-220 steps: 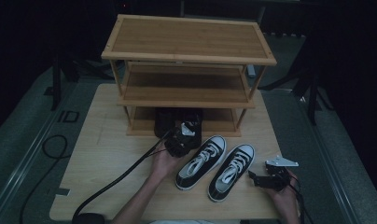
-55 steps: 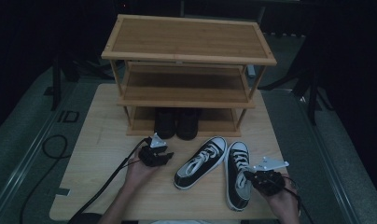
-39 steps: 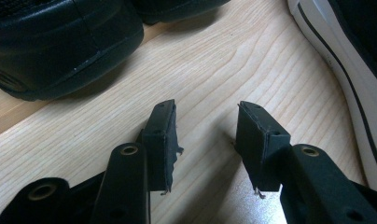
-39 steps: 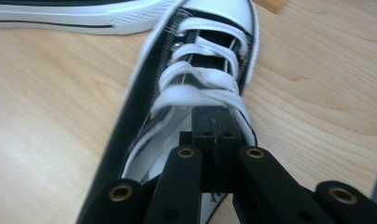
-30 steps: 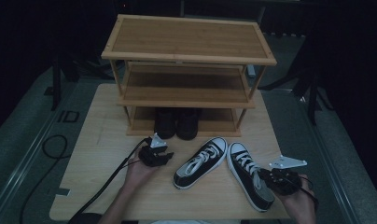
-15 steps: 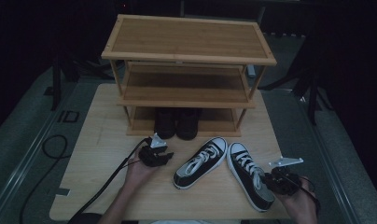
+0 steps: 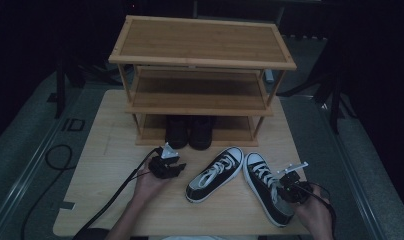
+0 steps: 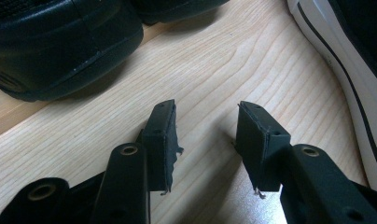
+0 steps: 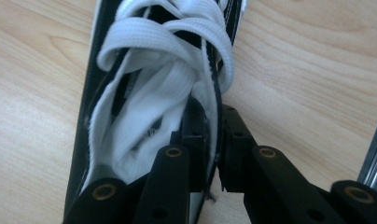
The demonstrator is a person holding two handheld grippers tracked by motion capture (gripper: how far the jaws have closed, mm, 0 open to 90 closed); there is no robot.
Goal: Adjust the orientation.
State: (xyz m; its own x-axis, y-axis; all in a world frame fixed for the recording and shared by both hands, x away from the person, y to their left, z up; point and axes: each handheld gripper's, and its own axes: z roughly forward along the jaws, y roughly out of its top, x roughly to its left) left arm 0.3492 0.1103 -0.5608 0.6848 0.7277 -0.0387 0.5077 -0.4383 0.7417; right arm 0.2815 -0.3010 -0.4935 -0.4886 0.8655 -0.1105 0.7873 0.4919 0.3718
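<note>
right gripper (image 9: 213, 140) clamping sneaker's (image 7: 266, 186) side wall | left gripper (image 8: 206, 135) wide, empty | sneaker black, white laces

Bare table (image 7: 110, 195) left of sneakers (image 7: 216, 173)

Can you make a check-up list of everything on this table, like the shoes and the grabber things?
Surface: pale wooden table, lying flat.
Job's things: two black canvas sneakers with white laces lie in front of the rack; the right sneaker is gripped, the left sneaker lies free.
Clutter: a three-tier bamboo shoe rack with a pair of black leather shoes on its bottom shelf.
Grippers: right gripper has just been closing, its fingers pinching the right sneaker's side wall. Left gripper is open above bare wood, holding nothing.
Cables: a black cable trails from the left gripper; another lies on the floor at the left.
Surroundings: dark room, grey floor.
</note>
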